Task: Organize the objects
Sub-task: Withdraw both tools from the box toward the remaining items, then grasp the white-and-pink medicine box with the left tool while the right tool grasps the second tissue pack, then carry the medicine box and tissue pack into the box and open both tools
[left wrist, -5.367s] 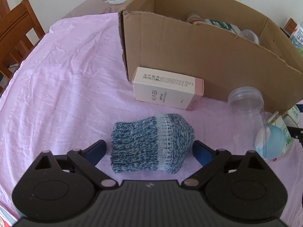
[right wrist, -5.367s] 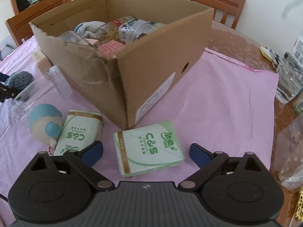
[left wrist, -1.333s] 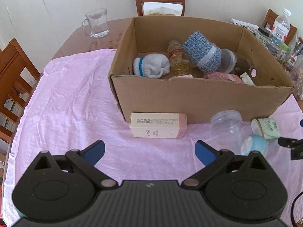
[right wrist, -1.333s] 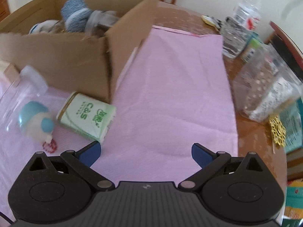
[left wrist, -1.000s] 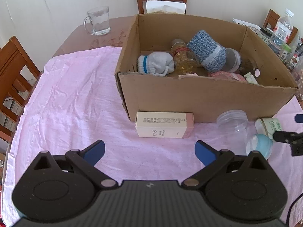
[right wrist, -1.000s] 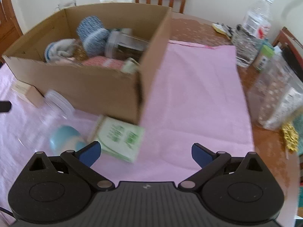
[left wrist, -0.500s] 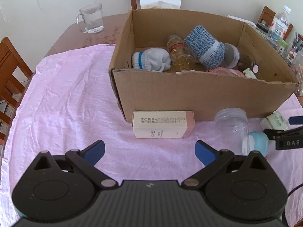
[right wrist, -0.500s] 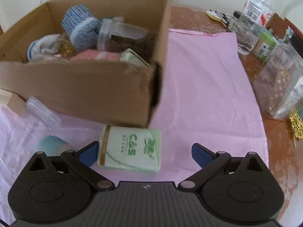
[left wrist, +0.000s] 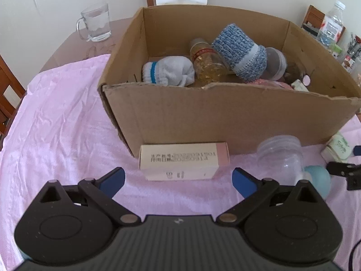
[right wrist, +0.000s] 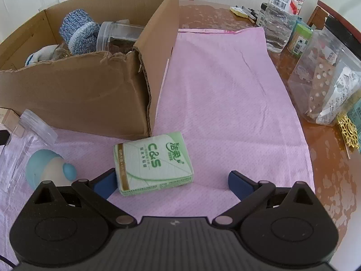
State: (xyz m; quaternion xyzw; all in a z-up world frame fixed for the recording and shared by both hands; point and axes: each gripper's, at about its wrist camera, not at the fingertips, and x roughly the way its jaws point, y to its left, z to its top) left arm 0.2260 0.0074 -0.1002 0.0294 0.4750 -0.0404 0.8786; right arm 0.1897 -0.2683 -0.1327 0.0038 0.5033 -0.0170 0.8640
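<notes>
We see left hand-held gripper (left wrist: 178, 178) spread wide, empty, pink-white carton (left wrist: 183, 160) lying just ahead between fingers, against near wall of cardboard box (left wrist: 225, 122). Right hand-held gripper (right wrist: 172, 181) also wide, empty; green tissue pack (right wrist: 153, 163) on pink cloth (right wrist: 225, 103) between fingers, beside its left finger, near box corner. Blue knit hat (left wrist: 240, 53), white sock (left wrist: 169, 72), jars inside box. Clear jar (left wrist: 281, 158) and blue-cream toy (right wrist: 48, 169) on desk left of pack.

I count one brown cardboard box (left wrist: 225, 122), one pale pink rectangular carton (left wrist: 183, 161), one green tissue pack (right wrist: 153, 162), two knitted socks, one glass mug (left wrist: 96, 22).
</notes>
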